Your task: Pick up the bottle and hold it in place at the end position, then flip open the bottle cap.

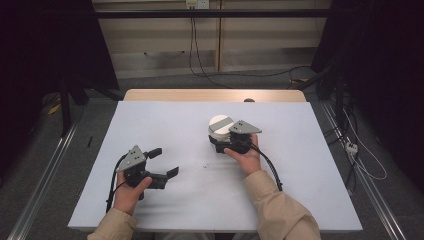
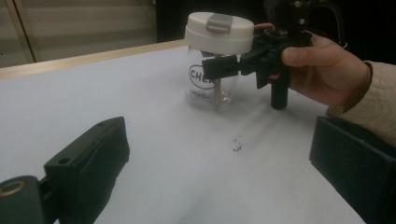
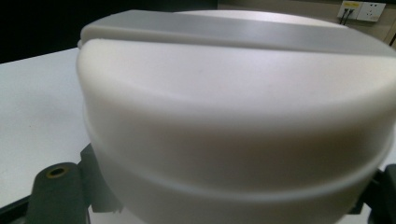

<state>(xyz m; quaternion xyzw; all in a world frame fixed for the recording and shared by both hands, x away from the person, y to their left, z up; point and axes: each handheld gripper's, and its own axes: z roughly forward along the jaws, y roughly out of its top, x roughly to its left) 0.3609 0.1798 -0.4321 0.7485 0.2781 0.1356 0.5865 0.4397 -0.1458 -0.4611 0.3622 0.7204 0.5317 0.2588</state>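
Observation:
A clear jar with a white lid and a grey strip across the top stands upright on the white table, right of centre. The left gripper view shows black lettering on the jar. My right gripper reaches in from the near side, its jaws on either side of the glass just under the lid, shut on the jar. The lid sits very close in the right gripper view. My left gripper rests at the near left with its jaws wide apart, open and holding nothing.
A few dark specks lie on the table between the grippers. The table's wooden far edge shows beyond the white sheet. Cables trail over the floor behind, and metal rails run along both sides.

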